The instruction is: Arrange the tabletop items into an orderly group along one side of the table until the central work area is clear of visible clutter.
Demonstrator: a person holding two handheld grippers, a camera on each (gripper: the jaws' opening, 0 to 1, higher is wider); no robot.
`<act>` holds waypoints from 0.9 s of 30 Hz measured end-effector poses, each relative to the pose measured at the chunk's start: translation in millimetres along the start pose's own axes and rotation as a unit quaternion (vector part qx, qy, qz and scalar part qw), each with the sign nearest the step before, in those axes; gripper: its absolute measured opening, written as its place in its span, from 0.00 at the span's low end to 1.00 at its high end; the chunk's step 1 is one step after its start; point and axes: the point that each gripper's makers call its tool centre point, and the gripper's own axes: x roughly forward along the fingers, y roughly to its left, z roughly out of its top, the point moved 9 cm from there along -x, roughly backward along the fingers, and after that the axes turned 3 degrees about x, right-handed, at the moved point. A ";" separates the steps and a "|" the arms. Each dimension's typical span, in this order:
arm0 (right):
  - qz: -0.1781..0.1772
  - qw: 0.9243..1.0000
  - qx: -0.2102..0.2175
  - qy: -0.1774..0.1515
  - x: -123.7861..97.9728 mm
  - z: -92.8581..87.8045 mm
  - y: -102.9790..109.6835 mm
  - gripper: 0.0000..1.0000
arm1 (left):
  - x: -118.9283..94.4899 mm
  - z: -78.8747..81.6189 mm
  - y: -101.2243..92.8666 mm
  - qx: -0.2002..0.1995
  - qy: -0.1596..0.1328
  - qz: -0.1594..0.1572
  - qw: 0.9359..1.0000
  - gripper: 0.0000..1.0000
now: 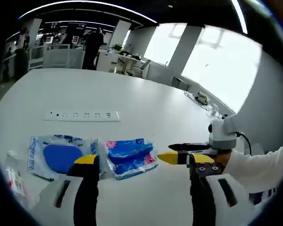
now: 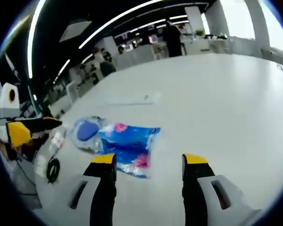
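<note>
While both tools hang over the white tabletop [image 1: 179, 117] with jaws wide and nothing held, the left tool [image 1: 142, 162] sits just before two packets lying side by side: a blue patterned packet [image 1: 130, 156] and a clear pouch with a blue insert [image 1: 59, 155]. Beyond them lies a white power strip [image 1: 81, 115]. The right tool [image 2: 150, 162] hovers near the patterned packet's edge.

An open-plan office: a broad white table [image 1: 146, 108] with a built-in socket strip [image 1: 82, 115] stands below long ceiling light strips [image 1: 85, 4]; beyond the table, desks [image 1: 118, 61], people standing [image 1: 91, 47], and tall bright windows [image 1: 221, 70].
</note>
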 end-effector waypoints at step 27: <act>0.050 0.997 0.053 -0.012 -122.3 -45.9 42.9 0.84 | -120.2 -30.4 7.9 -0.012 -0.034 0.065 0.997 0.11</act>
